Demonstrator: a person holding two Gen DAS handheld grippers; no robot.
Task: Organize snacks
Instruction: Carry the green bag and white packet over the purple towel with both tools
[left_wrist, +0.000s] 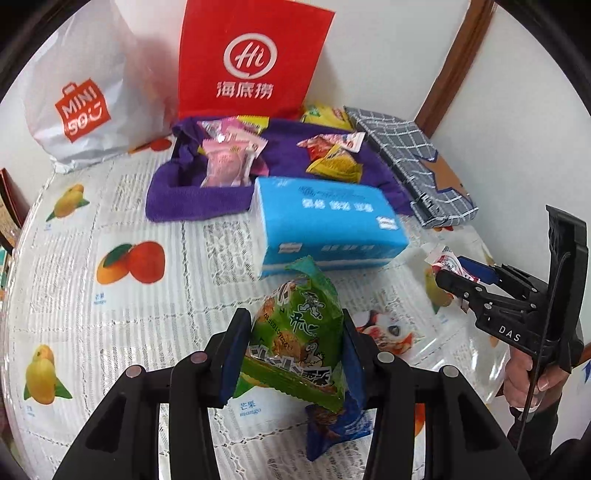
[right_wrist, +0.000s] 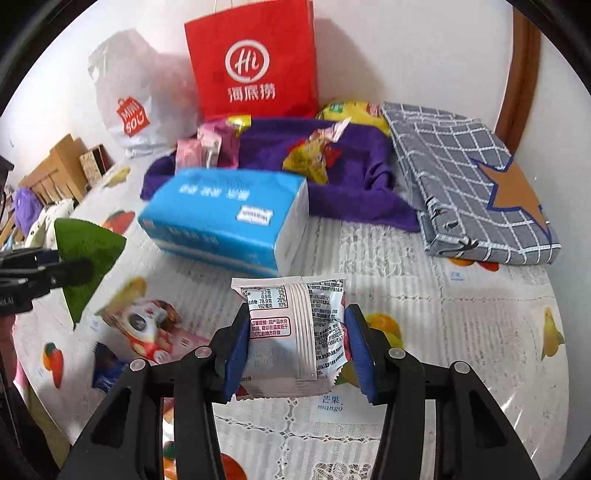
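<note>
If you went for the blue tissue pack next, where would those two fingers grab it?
Probably across its short width, coming down from above. The blue tissue pack lies flat on the table, its broad top face bare, so the long sides are the ones to pinch. Its end faces look too far apart for the fingers. The purple towel lies close behind, so approaching from the near side seems safer.
</note>
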